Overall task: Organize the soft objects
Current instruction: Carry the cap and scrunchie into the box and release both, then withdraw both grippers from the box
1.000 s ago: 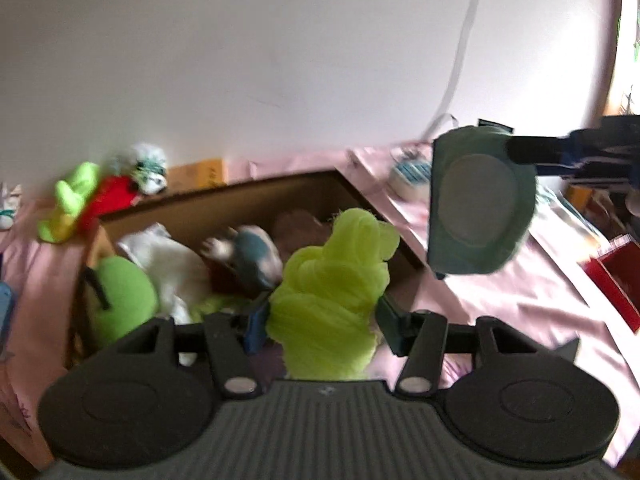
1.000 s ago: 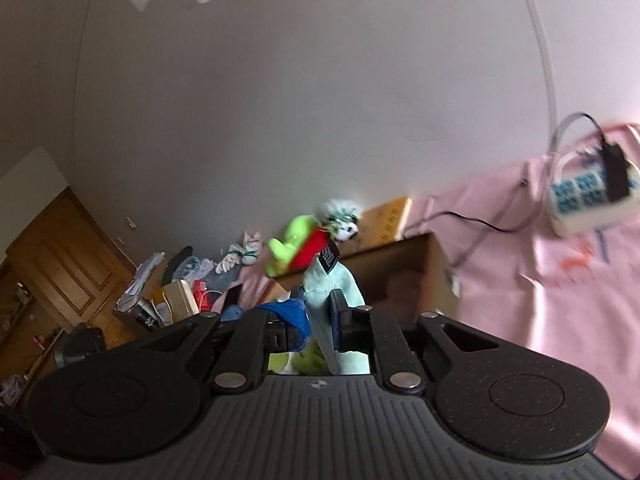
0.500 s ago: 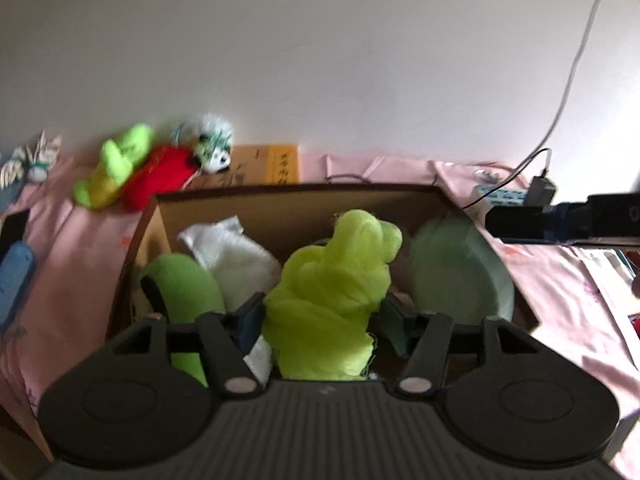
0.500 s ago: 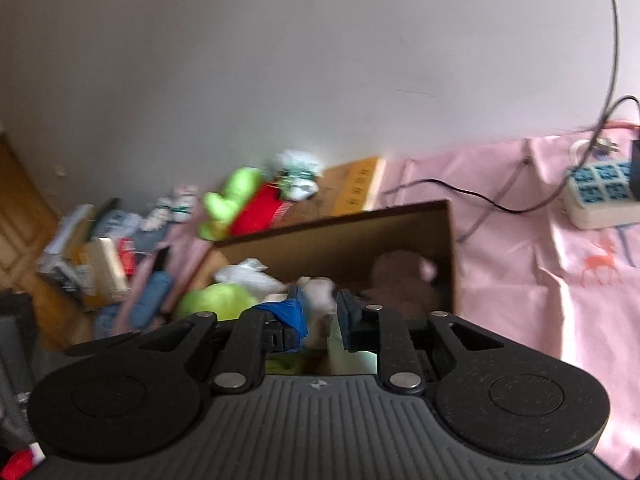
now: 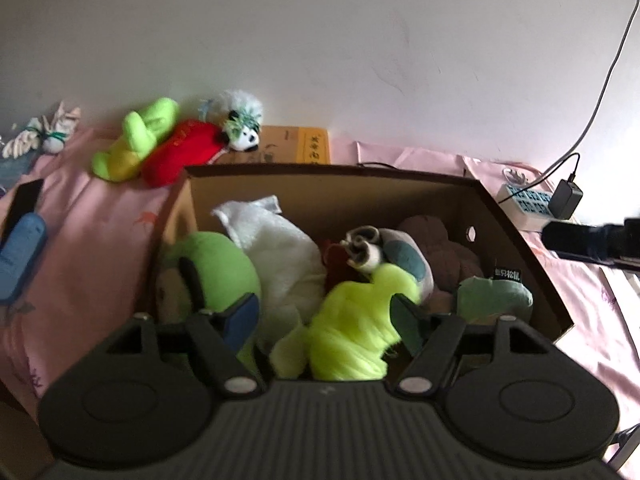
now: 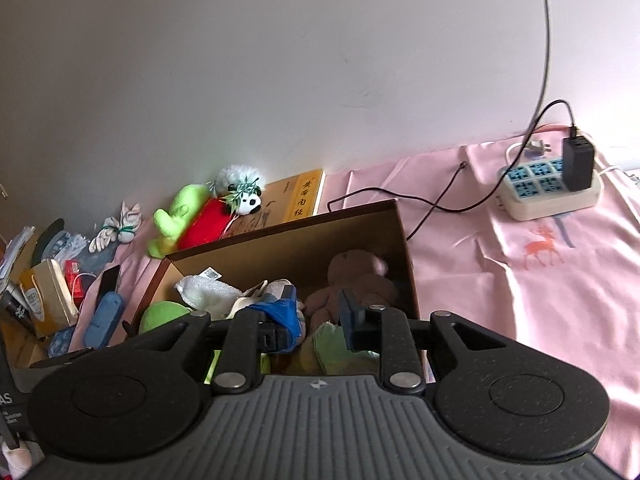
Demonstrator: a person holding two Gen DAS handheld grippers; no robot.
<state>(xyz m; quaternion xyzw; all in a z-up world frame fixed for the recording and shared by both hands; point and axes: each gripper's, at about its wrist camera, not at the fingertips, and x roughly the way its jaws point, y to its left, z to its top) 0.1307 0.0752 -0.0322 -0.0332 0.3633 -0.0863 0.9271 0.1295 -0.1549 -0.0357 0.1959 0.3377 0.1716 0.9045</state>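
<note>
- Now the left gripper is hovering over the cardboard box, its jaws standing wide apart with the yellow-green plush sitting between them; it looks loose, touching neither pad firmly, though motion blur is making that hard to call.
- That plush is lying inside the box at the near edge, its long axis running roughly from near-left up to far-right, directly ahead of and below the left fingers.
- The right gripper is hanging over the box's near right corner, jaws parted a moderate way and gripping nothing; the pale green cushion is resting just below it.
- The box is packed with a white plush, a brown teddy and a round green toy.
- Outside, the lime plush and the red plush with a panda head are waiting by the wall, up-left of both grippers; I'd judge the left one nearer for that reach.
</note>
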